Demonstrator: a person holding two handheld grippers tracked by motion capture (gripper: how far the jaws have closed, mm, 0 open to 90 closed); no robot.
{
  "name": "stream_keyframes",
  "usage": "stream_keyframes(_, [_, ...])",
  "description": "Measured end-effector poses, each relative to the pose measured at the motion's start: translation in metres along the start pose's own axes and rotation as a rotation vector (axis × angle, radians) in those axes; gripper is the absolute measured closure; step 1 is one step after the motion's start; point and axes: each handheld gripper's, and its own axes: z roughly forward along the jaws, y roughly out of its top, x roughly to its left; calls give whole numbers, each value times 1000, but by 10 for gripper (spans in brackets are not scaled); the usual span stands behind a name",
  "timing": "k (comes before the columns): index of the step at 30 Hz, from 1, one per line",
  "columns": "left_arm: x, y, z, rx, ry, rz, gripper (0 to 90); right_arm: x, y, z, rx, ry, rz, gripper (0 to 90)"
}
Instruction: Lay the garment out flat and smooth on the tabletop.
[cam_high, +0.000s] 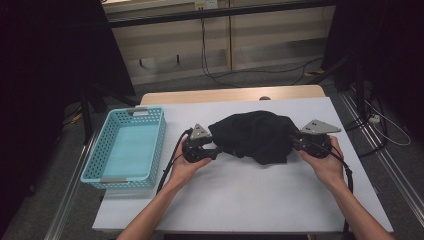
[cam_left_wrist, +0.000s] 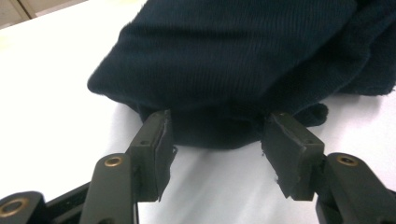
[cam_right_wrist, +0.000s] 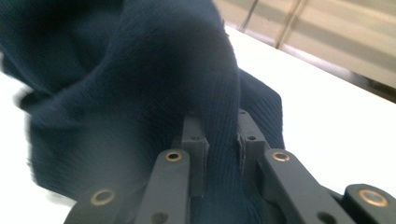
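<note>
High view first: one crumpled dark navy knit cloth (cam_high: 255, 136) sits on the white surface (cam_high: 240, 200), bunched right between the two grippers. Left gripper (cam_high: 216, 151) is at the cloth's left edge, right gripper (cam_high: 294, 142) at its right edge, each held in one hand. One light blue plastic mesh basket (cam_high: 127, 148) sits well off to the outer side of the left gripper.

Left gripper view: the two fingers (cam_left_wrist: 154, 149) are spread wide, released, with the cloth's lower fold lying just past the tips, not pinched.

Right gripper view: both fingers (cam_right_wrist: 194, 140) are clenched on a ridge of the cloth, which rises between them.
</note>
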Motion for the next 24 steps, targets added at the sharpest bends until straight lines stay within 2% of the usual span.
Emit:
stream_keyframes(2, [-2, 0, 0, 5, -14, 2, 419, -1, -3, 4, 21, -7, 4, 763])
stream_keyframes(5, [-4, 0, -1, 18, -24, 20, 407, 1, -2, 3, 21, 20, 27, 681])
stream_keyframes(6, [-5, 0, -1, 15, -26, 18, 414, 5, 0, -3, 9, 41, 26, 627])
stream_keyframes(7, [-5, 0, -2, 18, -29, 19, 414, 5, 0, -3, 9, 41, 26, 627])
stream_keyframes(9, [-5, 0, -2, 7, -45, -15, 434, 9, 2, -11, -16, 63, 29, 560])
stream_keyframes(11, [-5, 0, 0, 2, -41, -31, 367, 13, 6, -20, -41, 68, 17, 488])
stream_keyframes(13, [-6, 0, 3, 5, -26, -3, 347, 18, 11, -27, -60, 66, 2, 435])
stream_keyframes(16, [-11, 0, 11, 0, -25, 5, 297, 25, 17, -33, -96, 110, 5, 437])
stream_keyframes(19, [-15, 2, 20, 8, -36, 17, 276, 36, 21, -27, -96, 161, -26, 472])
stream_keyframes(21, [-18, 4, 27, 23, -40, 19, 255, 46, 24, -18, -85, 194, -46, 464])
stream_keyframes(22, [-19, 6, 29, 22, -31, 20, 227, 50, 26, -13, -80, 203, -58, 445])
stream_keyframes(23, [-18, 8, 31, 9, -26, 16, 140, 58, 27, -1, -54, 219, -72, 363])
stream_keyframes(24, [-16, 9, 31, -4, -40, -19, 140, 61, 27, 5, -44, 211, -81, 317])
